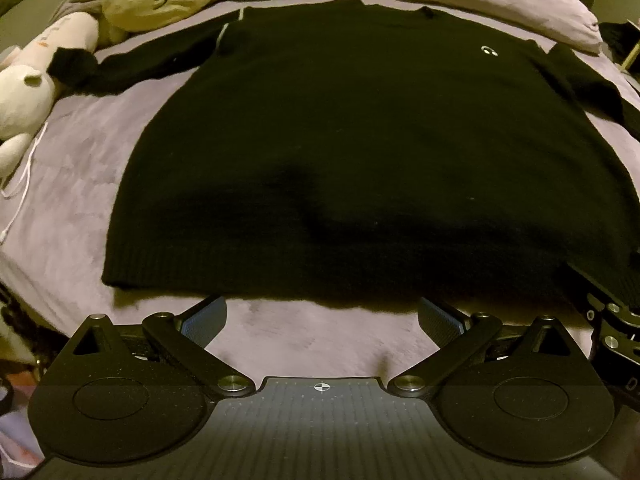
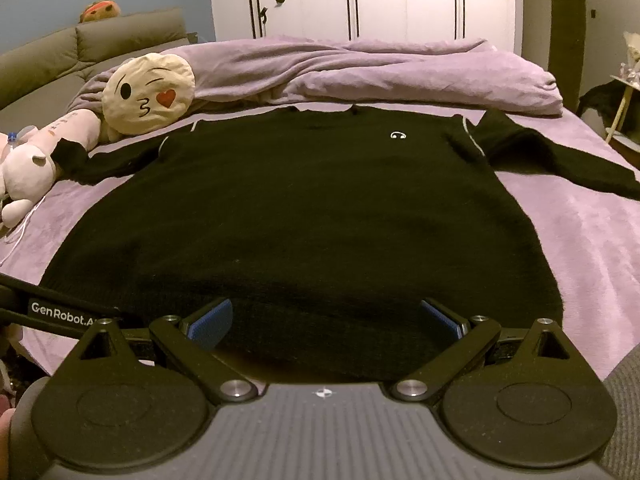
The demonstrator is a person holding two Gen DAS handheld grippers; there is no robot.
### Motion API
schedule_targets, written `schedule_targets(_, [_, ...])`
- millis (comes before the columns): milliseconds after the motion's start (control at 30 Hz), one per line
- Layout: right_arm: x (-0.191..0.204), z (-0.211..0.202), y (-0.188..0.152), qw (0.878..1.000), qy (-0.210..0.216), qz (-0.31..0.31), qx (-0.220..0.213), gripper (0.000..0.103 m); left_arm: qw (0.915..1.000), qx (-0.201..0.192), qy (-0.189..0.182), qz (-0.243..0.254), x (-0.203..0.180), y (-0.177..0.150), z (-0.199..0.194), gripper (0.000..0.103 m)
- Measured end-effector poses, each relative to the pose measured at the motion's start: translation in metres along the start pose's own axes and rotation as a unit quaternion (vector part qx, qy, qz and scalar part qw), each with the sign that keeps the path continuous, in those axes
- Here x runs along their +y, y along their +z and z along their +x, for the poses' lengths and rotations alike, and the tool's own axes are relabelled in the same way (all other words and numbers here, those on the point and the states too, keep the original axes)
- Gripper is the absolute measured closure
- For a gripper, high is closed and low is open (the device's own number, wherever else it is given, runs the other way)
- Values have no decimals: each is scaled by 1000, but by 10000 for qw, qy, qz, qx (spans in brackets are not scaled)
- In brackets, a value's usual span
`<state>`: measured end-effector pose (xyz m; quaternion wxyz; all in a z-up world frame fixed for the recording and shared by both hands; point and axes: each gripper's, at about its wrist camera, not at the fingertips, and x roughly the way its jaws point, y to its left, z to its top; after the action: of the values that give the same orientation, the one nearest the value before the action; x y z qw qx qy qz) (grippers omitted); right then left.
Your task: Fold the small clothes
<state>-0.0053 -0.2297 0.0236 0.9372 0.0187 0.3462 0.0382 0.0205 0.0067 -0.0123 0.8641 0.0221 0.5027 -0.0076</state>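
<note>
On purple bedding point(image 2: 580, 240), black sweater point(image 2: 304, 216) lies flat; both grippers point(image 1: 322, 314) point(image 2: 326, 320) seemingly empty, open

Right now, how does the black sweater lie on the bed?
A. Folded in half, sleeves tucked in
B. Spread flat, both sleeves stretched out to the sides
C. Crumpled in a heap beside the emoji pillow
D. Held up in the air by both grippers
B: the black sweater lies flat on the purple bed, one sleeve out to each side, and both grippers are open with nothing between the fingers.

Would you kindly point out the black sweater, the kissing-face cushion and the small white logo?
black sweater point(image 2: 300, 208), right wrist view, middle of its front.
kissing-face cushion point(image 2: 148, 94), right wrist view, centre of its face.
white logo point(image 2: 398, 135), right wrist view, the embroidered mark on the chest.
</note>
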Motion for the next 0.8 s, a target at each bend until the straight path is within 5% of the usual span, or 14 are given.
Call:
schedule_targets(500, [-14,19,14,9991,234,293,180,9,9996,-134,-5,-232,3,15,12,0])
schedule_targets(667, [-61,25,43,9917,518,1174,32,36,9986,-230,-30,-469,3,35,16,0])
schedule_targets(800, [-145,39,72,9729,160,2284,-319,52,9983,-292,-4,-501,-3,62,25,0])
